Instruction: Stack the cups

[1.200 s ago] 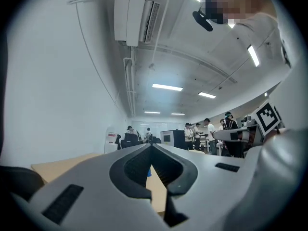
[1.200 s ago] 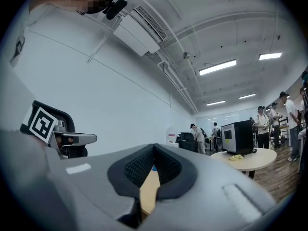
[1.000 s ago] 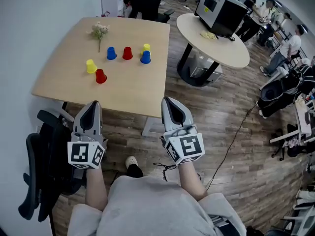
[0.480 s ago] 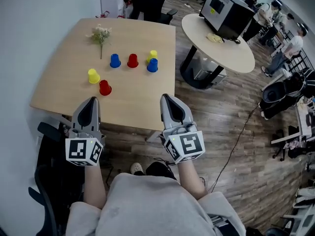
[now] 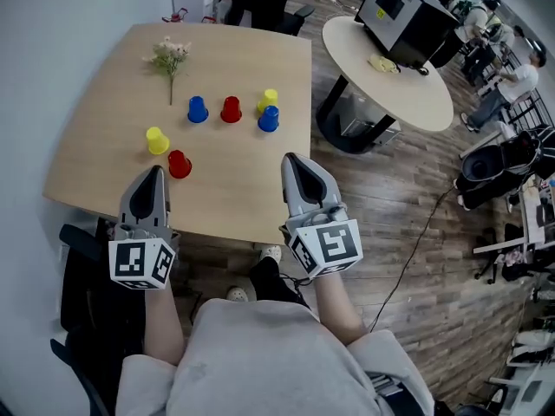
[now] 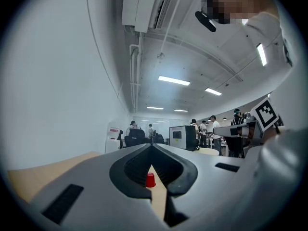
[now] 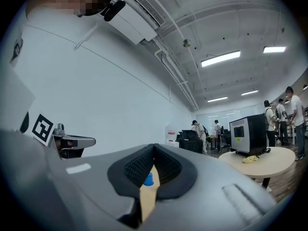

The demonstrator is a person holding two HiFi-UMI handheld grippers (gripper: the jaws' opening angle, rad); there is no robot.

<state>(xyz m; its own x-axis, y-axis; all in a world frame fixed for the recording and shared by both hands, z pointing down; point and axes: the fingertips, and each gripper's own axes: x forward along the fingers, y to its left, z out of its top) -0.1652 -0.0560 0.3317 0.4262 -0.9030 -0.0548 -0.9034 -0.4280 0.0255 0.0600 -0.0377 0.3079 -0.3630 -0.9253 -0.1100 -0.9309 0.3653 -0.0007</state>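
Observation:
Several small cups stand upside down on the wooden table [image 5: 234, 180]: a yellow cup [image 5: 157, 139], a red cup [image 5: 179, 164], a blue cup [image 5: 198, 109], a second red cup [image 5: 231, 109], and a yellow cup [image 5: 269, 100] beside a blue cup [image 5: 268, 119]. My left gripper [image 5: 155, 174] is shut and empty over the table's near edge, just short of the red cup [image 6: 150, 180]. My right gripper [image 5: 290, 160] is shut and empty over the near right part, with the blue cup [image 7: 148, 179] ahead.
A sprig of dried flowers [image 5: 167, 56] lies at the table's far left. A round table [image 5: 390, 76] with a black box stands to the right. A dark office chair [image 5: 82, 302] is by my left leg. People stand at the far right.
Both grippers have moved forward from over the floor to over the table's near edge, and the person has stepped closer to the table. The jaws stayed shut.

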